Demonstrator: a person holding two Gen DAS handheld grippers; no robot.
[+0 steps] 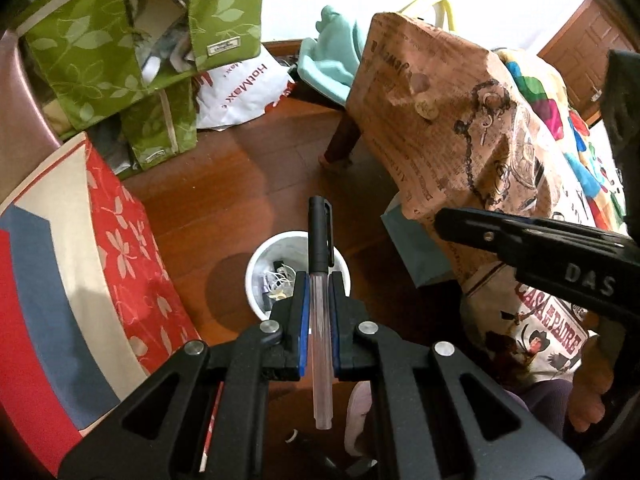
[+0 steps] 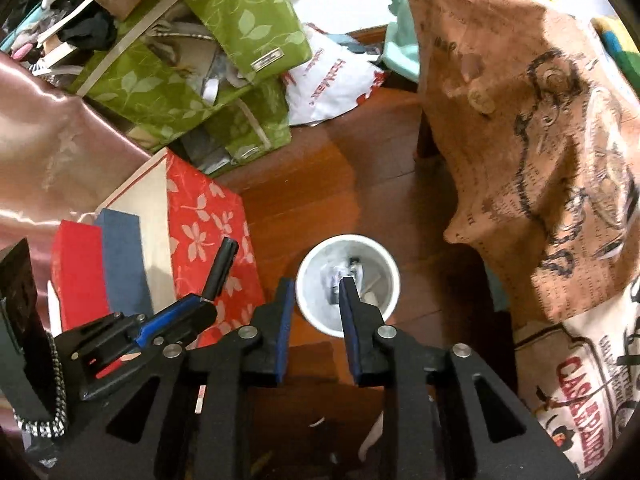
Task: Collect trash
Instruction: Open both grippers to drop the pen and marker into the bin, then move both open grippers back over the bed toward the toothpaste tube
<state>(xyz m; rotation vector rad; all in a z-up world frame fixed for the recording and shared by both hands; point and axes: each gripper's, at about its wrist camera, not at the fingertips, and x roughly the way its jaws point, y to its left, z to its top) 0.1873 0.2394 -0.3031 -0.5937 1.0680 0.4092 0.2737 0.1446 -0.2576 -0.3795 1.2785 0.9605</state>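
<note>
My left gripper (image 1: 319, 282) is shut on a pen (image 1: 320, 248) with a black cap and clear barrel, held over a small white bin (image 1: 256, 268) on the wooden floor. The bin holds several bits of trash. In the right wrist view the left gripper (image 2: 196, 300) shows at the left with the pen (image 2: 220, 268) sticking up. My right gripper (image 2: 316, 284) is open and empty, right above the white bin (image 2: 316, 312). The right gripper's side also shows in the left wrist view (image 1: 532, 248).
A red floral box (image 1: 80, 256) stands left of the bin. Green leaf-print bags (image 1: 132, 40) and a white plastic bag (image 1: 236, 92) lie behind. A table under a brown printed cloth (image 1: 440, 120) stands to the right, its leg (image 1: 340, 140) on the wooden floor (image 1: 240, 168).
</note>
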